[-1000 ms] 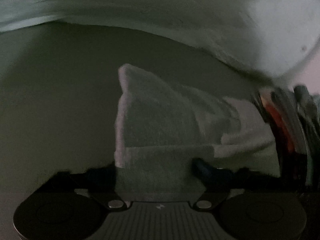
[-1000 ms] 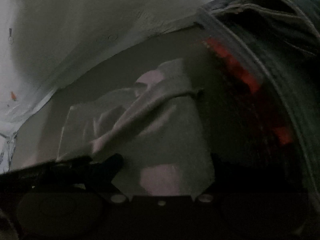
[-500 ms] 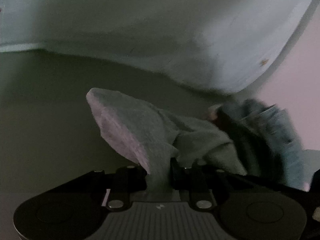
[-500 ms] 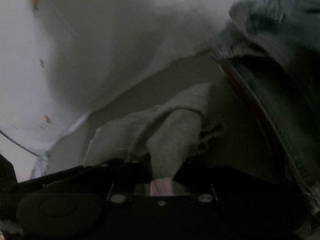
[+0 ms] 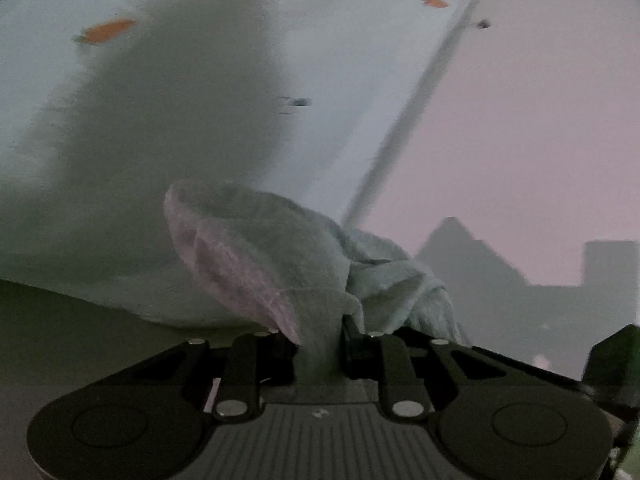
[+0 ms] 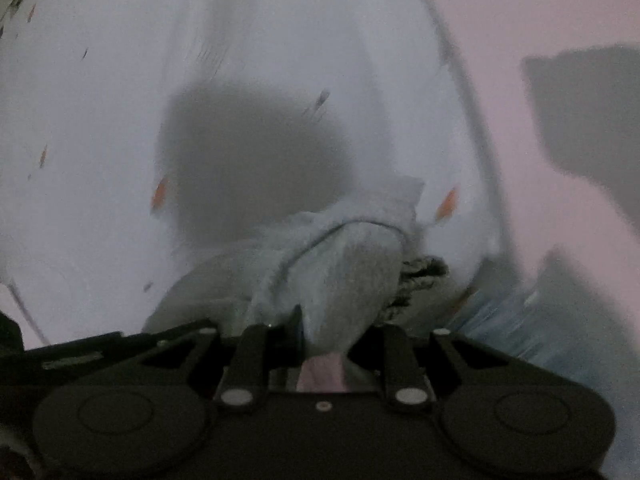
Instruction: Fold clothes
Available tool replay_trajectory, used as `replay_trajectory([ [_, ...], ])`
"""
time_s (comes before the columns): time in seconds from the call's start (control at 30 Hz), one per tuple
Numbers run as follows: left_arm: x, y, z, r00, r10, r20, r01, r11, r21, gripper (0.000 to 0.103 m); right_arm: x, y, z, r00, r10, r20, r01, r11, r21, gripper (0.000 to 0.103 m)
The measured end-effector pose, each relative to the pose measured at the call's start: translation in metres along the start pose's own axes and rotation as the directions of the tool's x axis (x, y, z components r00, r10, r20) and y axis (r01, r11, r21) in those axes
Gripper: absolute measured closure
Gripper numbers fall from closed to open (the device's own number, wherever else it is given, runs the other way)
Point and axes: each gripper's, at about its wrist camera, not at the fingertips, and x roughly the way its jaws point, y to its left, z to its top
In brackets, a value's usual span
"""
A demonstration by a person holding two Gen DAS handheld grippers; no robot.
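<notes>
Between both tools — grey cloth (image 5: 280, 264) bunched, no clear long axis; left tool (image 5: 320, 344) and right tool (image 6: 320, 336) each clamped on it.

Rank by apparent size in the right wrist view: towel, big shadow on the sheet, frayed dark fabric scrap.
1. Shadow
2. Towel, close behind; it sits nearer the camera, so unsure
3. Frayed scrap, clearly smallest

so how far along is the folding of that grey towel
Early. Nothing looks folded yet: the grey towel hangs bunched and creased. In hand: the left gripper and the right gripper are each shut on an edge of it, lifted in front of the pale patterned sheet. Left to do: probably spread it flat, fold it and set it down.
</notes>
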Motion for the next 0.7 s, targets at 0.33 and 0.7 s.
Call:
replay_trajectory([
  [0.33, 0.097, 0.038, -0.096, 0.909, 0.333, -0.249, -0.323, 0.943, 0.079, 0.055, 0.033, -0.082, -0.033, 0.938, -0.342, -0.055, 0.334, 0.934, -0.125, 0.042],
  [0.7, 0.106, 0.039, -0.104, 0.912, 0.306, -0.271, -0.283, 0.951, 0.121, 0.043, 0.099, -0.107, -0.101, 0.936, -0.304, -0.18, 0.303, 0.952, -0.033, 0.051],
])
